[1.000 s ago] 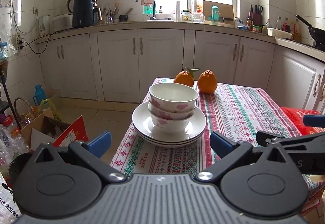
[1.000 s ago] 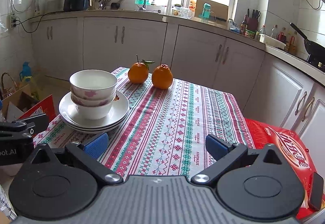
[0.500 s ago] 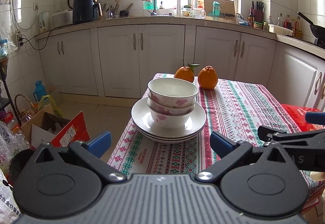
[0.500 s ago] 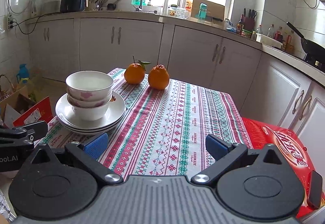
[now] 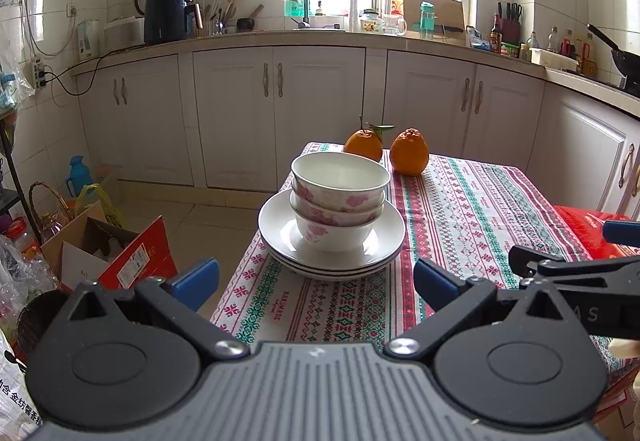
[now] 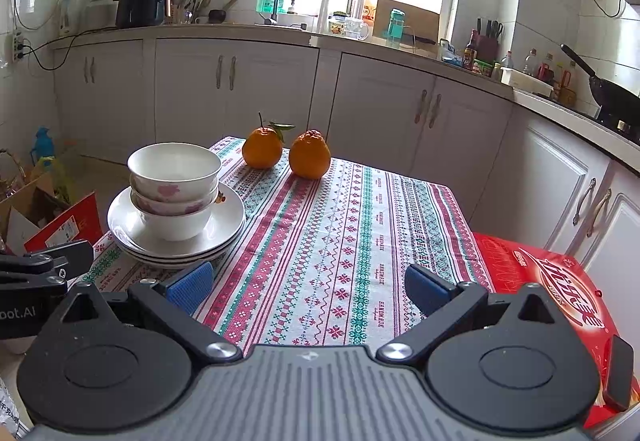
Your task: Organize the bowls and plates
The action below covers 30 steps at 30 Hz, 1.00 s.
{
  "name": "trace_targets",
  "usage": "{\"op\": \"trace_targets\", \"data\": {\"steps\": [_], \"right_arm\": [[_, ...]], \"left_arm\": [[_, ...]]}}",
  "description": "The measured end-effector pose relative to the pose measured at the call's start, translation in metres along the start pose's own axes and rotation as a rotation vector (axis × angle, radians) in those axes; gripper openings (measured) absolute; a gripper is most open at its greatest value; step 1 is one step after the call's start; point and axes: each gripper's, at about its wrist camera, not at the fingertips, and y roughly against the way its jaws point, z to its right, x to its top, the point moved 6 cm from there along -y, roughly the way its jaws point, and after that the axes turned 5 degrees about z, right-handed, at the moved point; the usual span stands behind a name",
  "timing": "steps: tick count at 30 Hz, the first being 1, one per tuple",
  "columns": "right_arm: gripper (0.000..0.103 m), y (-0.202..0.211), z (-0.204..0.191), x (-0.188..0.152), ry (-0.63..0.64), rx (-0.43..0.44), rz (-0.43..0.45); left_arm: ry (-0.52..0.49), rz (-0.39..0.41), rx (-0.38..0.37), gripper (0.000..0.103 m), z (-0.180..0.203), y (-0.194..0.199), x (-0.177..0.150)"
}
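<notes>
Left wrist view: left gripper fingers spread, empty. Bowls nested on stacked plates at the desk near edge, ahead, apart from the fingers. Glazed ceramic: rigid, slick, breakable; take by the rim.

Right wrist view: right gripper fingers spread, empty; stack sits front-left, beyond the left finger.

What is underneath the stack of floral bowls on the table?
The three nested white floral bowls sit on a stack of white plates; about three rims show at the edge. The plates rest on the patterned tablecloth. Anything between the plates is hidden.
</notes>
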Motion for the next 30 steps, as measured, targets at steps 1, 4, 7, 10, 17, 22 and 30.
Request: {"op": "trace_targets", "data": {"steps": [1, 4, 7, 10, 17, 22, 30], "right_arm": [[0.103, 0.0004, 0.0001, -0.0001, 0.0, -0.001, 0.0], [0.103, 0.0004, 0.0003, 0.0001, 0.0, -0.001, 0.001], [0.103, 0.0004, 0.0004, 0.0001, -0.001, -0.001, 0.001], [0.103, 0.0003, 0.0009, 0.0002, -0.002, -0.001, 0.001], [0.103, 0.0017, 0.0017, 0.0007, -0.004, -0.009, 0.003], [0.103, 0.0018, 0.0019, 0.0008, -0.004, -0.009, 0.004], [0.103, 0.0016, 0.0019, 0.0008, -0.004, -0.009, 0.004]], "left_arm": [[0.0, 0.0, 0.0, 0.102, 0.0, 0.0002, 0.0003], [0.0, 0.0, 0.0, 0.102, 0.0, 0.0003, 0.0002], [0.002, -0.002, 0.0, 0.102, 0.0003, 0.0006, 0.0002], [0.001, -0.002, -0.001, 0.102, 0.0003, 0.0006, 0.0002], [0.006, -0.005, -0.005, 0.102, 0.0007, 0.0014, 0.0007], [0.007, -0.008, -0.002, 0.102, 0.0011, 0.0013, 0.0006], [0.006, -0.007, -0.003, 0.102, 0.0011, 0.0013, 0.0006]]}}
